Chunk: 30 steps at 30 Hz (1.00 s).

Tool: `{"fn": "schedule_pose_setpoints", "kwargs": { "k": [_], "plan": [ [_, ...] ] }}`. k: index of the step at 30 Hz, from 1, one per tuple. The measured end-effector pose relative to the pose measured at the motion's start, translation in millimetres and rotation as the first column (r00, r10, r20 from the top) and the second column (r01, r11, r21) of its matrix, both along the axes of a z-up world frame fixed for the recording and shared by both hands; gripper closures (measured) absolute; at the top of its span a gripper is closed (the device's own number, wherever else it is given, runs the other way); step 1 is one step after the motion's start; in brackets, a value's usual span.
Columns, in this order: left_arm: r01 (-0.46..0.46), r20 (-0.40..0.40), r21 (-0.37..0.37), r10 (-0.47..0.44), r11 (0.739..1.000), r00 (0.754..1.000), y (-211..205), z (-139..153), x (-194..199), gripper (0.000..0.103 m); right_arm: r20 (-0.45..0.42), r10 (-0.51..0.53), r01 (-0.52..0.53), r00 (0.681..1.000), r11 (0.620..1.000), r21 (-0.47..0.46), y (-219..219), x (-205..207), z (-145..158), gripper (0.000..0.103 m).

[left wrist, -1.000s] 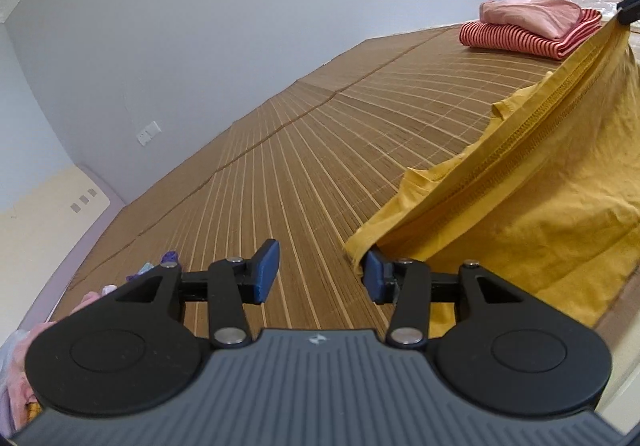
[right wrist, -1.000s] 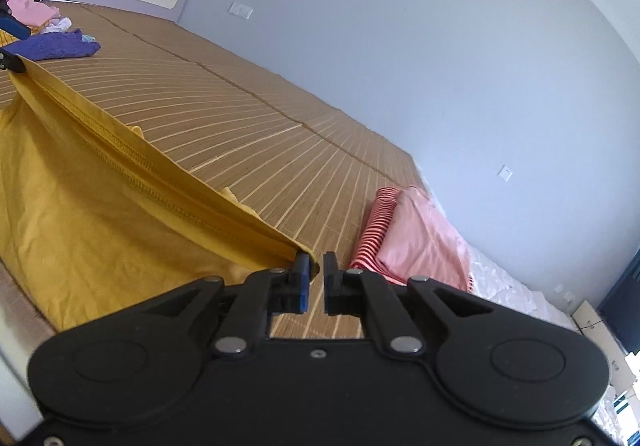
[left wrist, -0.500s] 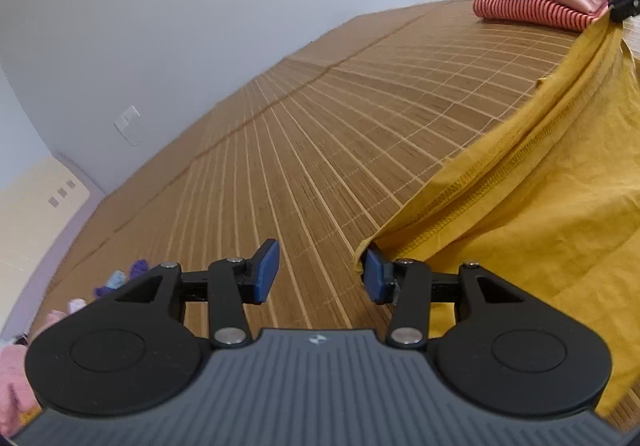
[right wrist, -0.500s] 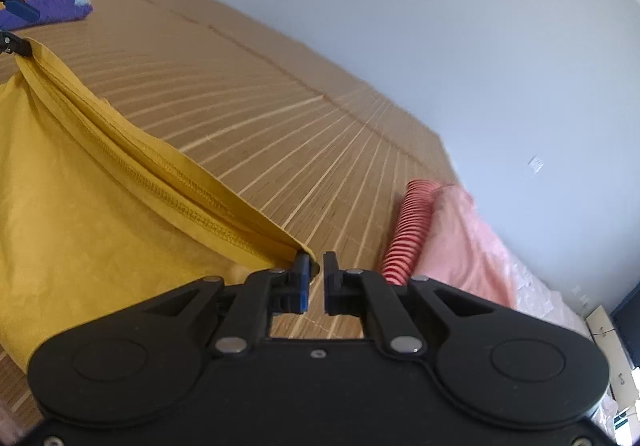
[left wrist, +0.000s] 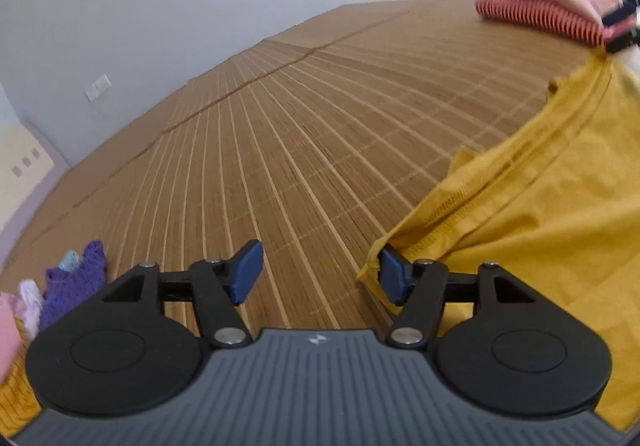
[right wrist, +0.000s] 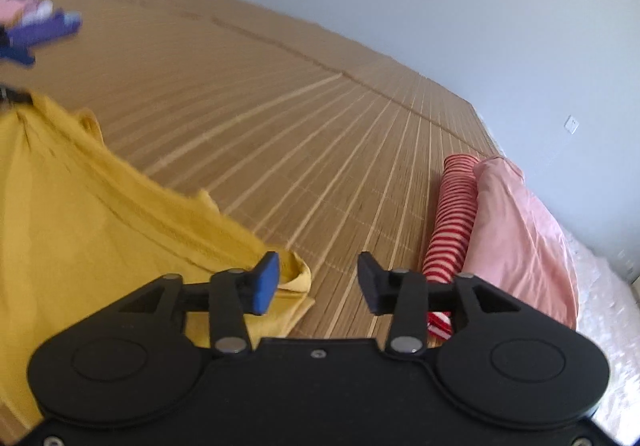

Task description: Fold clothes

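Observation:
A yellow garment (left wrist: pixel 552 206) lies spread on the bamboo mat (left wrist: pixel 280 150). My left gripper (left wrist: pixel 318 276) is opening. The garment's hemmed corner rests against the inner face of its right pad (left wrist: pixel 390 278), and nothing is pressed between the pads. My right gripper (right wrist: pixel 318 282) is opening too. The other corner of the yellow garment (right wrist: pixel 100 226) lies slack on the mat just beside its left pad (right wrist: pixel 266 282), with bare mat between the fingers. In the left wrist view the right gripper (left wrist: pixel 622 26) shows at the far right, above the cloth's edge.
A folded red-striped piece (right wrist: pixel 452 218) with a pink one (right wrist: pixel 520 230) on top sits just right of the right gripper, near the mat's edge. A heap of purple (left wrist: pixel 76 282) and pink clothes lies at the left. A wall runs along the far side.
The right jaws have sprung apart and dropped the yellow corner they pinched. The left jaws stand wider. The stretched hem has sagged onto the mat, and both grippers sit lower and further forward.

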State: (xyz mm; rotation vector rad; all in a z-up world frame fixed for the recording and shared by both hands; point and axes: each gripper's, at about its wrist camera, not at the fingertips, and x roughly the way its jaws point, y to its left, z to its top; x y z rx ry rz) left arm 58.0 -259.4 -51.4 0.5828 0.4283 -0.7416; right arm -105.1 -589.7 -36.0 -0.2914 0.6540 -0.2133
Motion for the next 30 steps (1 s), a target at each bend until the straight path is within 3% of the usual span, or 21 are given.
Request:
{"fn": "schedule_pose_setpoints", "kwargs": {
  "k": [5, 8, 10, 15, 20, 23, 27, 30],
  "plan": [
    [-0.036, -0.139, -0.121, 0.019, 0.992, 0.99, 20, 12, 11, 0.032, 0.033, -0.057, 0.057, 0.998, 0.998, 0.008, -12, -15, 11, 0.051],
    [-0.039, -0.146, -0.138, 0.019, 0.99, 0.989, 25, 19, 5, 0.031, 0.049, -0.072, 0.072, 0.996, 0.997, 0.007, -8, -27, 15, 0.051],
    [-0.031, -0.13, -0.136, 0.013, 0.99, 0.991, 24, 23, 0, 0.029, 0.055, -0.012, 0.01, 0.998, 0.999, 0.044, 5, -37, 18, 0.049],
    [-0.079, -0.233, -0.159, 0.04, 0.984, 0.972, 9, 26, 26, 0.025, 0.035, 0.163, -0.167, 0.986, 0.978, 0.127, 47, -46, 9, 0.047],
    [-0.175, -0.268, -0.157, 0.129, 0.972, 0.955, 4, 32, 42, 0.024, -0.005, 0.27, -0.265, 0.963, 0.947, 0.181, 85, -40, -8, 0.047],
    [-0.175, -0.269, -0.161, 0.127, 0.971, 0.955, 9, 31, 28, 0.024, -0.036, 0.288, -0.277, 0.957, 0.943, 0.186, 91, -33, -22, 0.047],
    [-0.069, -0.224, -0.147, 0.035, 0.987, 0.974, 11, 23, -24, 0.024, -0.031, 0.253, -0.24, 0.967, 0.944, 0.228, 85, -31, -34, 0.047],
    [-0.007, -0.198, -0.096, -0.012, 0.995, 0.98, 5, 5, -65, 0.024, -0.029, 0.236, -0.22, 0.971, 0.939, 0.264, 81, -35, -42, 0.045]
  ]
}}
